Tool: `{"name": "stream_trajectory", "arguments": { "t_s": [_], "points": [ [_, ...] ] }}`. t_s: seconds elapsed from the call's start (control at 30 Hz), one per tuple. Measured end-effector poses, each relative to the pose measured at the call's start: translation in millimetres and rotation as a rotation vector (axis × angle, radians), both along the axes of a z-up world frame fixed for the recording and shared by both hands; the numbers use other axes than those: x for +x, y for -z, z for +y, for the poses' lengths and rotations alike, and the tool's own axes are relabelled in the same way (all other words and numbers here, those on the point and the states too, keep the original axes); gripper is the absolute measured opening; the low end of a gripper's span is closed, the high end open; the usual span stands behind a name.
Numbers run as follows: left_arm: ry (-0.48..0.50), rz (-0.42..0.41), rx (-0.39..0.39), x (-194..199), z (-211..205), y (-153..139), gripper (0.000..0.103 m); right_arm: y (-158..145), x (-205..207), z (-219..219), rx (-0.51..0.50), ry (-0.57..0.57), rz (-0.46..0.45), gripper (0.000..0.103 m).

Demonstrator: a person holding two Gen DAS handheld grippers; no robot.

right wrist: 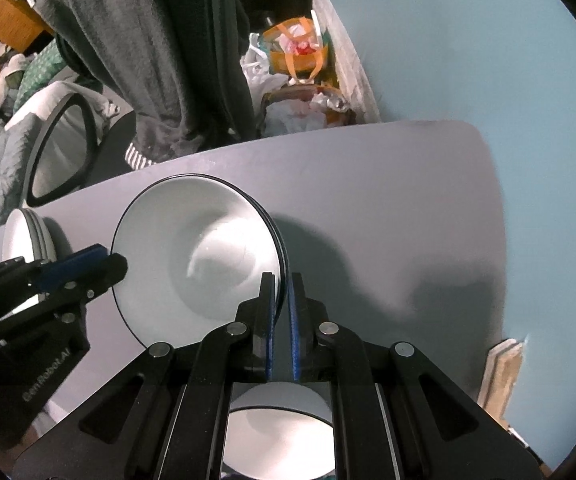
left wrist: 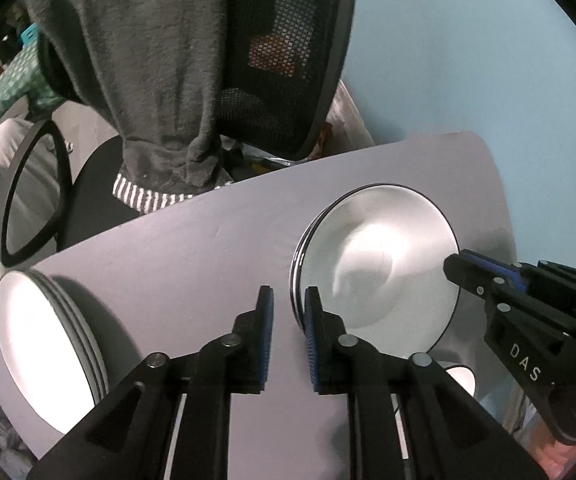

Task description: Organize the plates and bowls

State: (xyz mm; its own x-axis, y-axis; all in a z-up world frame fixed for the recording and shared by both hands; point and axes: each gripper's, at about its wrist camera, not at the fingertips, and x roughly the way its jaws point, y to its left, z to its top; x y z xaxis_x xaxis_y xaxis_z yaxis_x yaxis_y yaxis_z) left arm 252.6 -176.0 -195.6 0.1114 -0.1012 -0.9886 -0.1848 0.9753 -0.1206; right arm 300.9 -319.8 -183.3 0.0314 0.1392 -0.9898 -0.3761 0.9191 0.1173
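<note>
A stack of white bowls with dark rims (left wrist: 376, 260) (right wrist: 196, 248) is over the grey table (left wrist: 192, 240). In the left wrist view my left gripper (left wrist: 289, 300) straddles the stack's near rim. Its jaws are slightly apart, with a gap showing beside the rim. In the right wrist view my right gripper (right wrist: 282, 284) is shut on the opposite rim of the top bowl. Each gripper shows in the other's view, the right gripper (left wrist: 458, 266) and the left gripper (right wrist: 118, 264), at the bowl's edge. A stack of white plates (left wrist: 44, 344) (right wrist: 28, 236) lies at the table's left end.
A mesh office chair (left wrist: 280, 80) draped with a grey garment (left wrist: 160, 80) stands behind the table. Bags (right wrist: 296, 44) sit on the floor by the blue wall (right wrist: 468, 40). A small white object (left wrist: 462, 378) shows below the bowls. Bare tabletop (right wrist: 388, 208) lies to the right.
</note>
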Motion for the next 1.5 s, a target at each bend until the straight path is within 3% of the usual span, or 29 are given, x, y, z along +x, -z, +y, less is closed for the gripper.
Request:
{"name": "stream_trajectory", "arguments": {
  "t_s": [0.1,0.17,0.47,0.8,0.9,1.17,1.5],
  "points": [
    [-0.028,-0.03,0.002,-4.8,3.9,-8.9,0.027,-8.8,-1.6,-1.3,0.0,0.003,-0.025,0.013],
    [-0.046,-0.062,0.0,-9.6,6.5,-17.9,0.03,-15.2,-2.4,-1.6,-0.001,0.001,-0.046,0.027],
    [-0.056,-0.148,0.02,-29.1,8.7,-50.5,0.044,-53.9,-12.3,-2.5,0.014,-0.014,-0.134,0.034],
    [-0.097,-0.204,-0.04,-49.0,10.1,-77.4,0.054,-82.1,-29.3,-5.8,0.029,-0.03,-0.196,0.037],
    [-0.089,-0.231,-0.032,-56.2,7.2,-88.0,0.06,-89.0,-32.6,-9.9,0.045,-0.016,-0.202,0.043],
    [-0.043,-0.258,-0.048,-72.5,-7.1,-97.0,0.06,-105.1,-43.0,-26.6,0.061,0.03,-0.224,0.052],
    [0.051,-0.266,-0.051,-95.1,-30.4,-101.5,0.06,-113.8,-63.0,-52.5,0.082,0.103,-0.212,0.054]
  ]
}}
